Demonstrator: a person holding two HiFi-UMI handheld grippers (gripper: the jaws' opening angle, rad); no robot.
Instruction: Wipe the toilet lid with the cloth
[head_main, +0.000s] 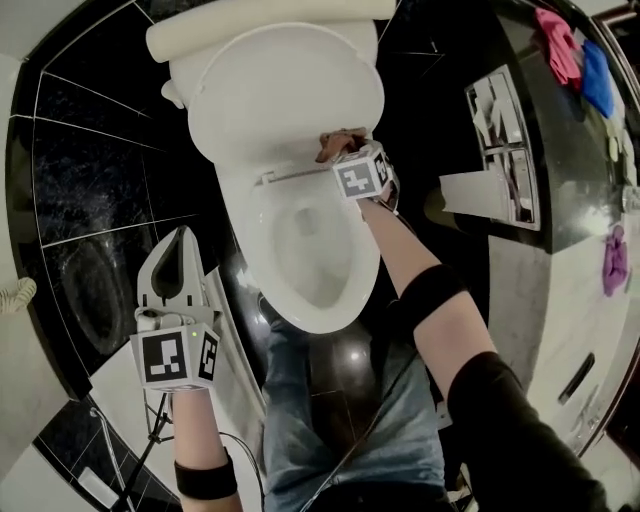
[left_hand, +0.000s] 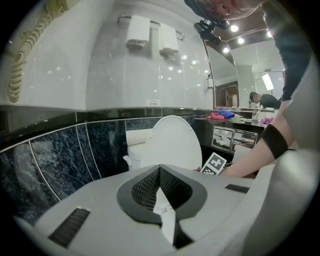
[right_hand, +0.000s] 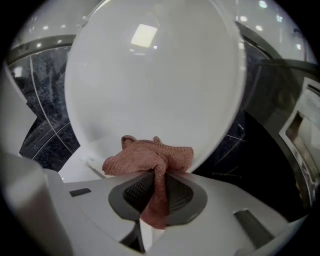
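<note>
Terracotta terry cloth (head_main: 338, 143) is what I'm tracking here. Looking down from the head view, the right gripper (head_main: 347, 152) is pinching it near frame centre, right against the lower right edge of the raised toilet lid (head_main: 285, 95), so that arm is clearly the nearer one. Left gripper (head_main: 178, 245) is hanging out at lower left, well apart from the lid, beside the open bowl (head_main: 305, 255).

In the left gripper view its jaws are sitting clenched on nothing, with the lid standing upright beyond them.

In the right gripper view the jaws are clamping a fold of the cloth, the rest bunching out ahead and touching the lid's bottom rim. That glossy, smooth white oval is filling everything above the jaws, long axis running up the frame, so I'm guessing the wipe is heading upward.
</note>
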